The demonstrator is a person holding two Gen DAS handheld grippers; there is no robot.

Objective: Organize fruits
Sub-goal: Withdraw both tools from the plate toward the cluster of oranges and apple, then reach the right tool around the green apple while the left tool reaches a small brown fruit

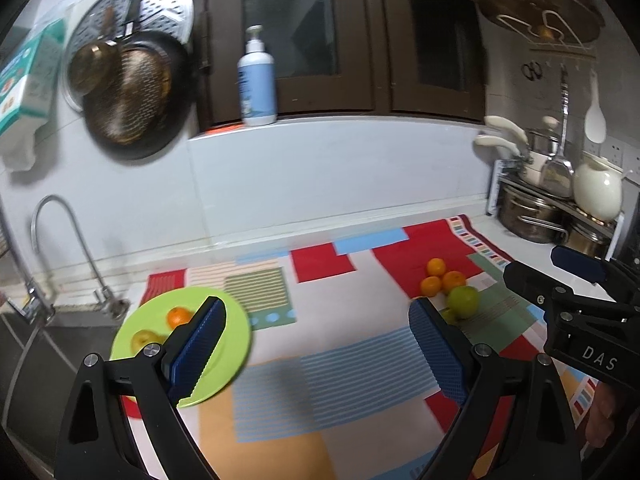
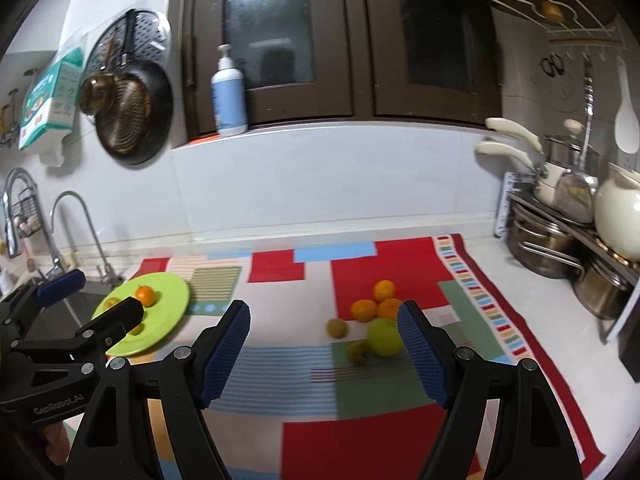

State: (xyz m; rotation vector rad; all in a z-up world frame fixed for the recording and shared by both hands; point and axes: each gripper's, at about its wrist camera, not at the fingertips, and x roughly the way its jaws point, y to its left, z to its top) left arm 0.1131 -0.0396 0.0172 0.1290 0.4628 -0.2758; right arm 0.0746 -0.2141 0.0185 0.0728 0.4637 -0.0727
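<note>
The loose fruits sit clustered on the patchwork cloth [image 2: 280,360]: three oranges [image 2: 378,302] touching one another, a green apple [image 2: 383,337] just in front of them, and two small brownish-green fruits [image 2: 338,328] beside it. The lime-green plate [image 2: 168,300] lies well apart toward the sink, already carrying one orange [image 2: 145,295] and a couple of small yellowish fruits [image 2: 112,303]. The right hand-held gripper [image 2: 324,354] hangs above the cloth with its jaws apart and nothing between them, the apple just by its right pad. The left hand-held gripper [image 1: 316,344] is likewise empty, jaws wide apart, with the plate behind its left pad. The main risk, as I judge it, is the tight packing: closing on the apple or one orange could nudge its neighbours, and round fruit may roll across the surface [image 2: 520,272]. The plate overhangs the cloth's edge near the sink [image 1: 60,344], so a careless drop there could tip it or send fruit into the basin.
</note>
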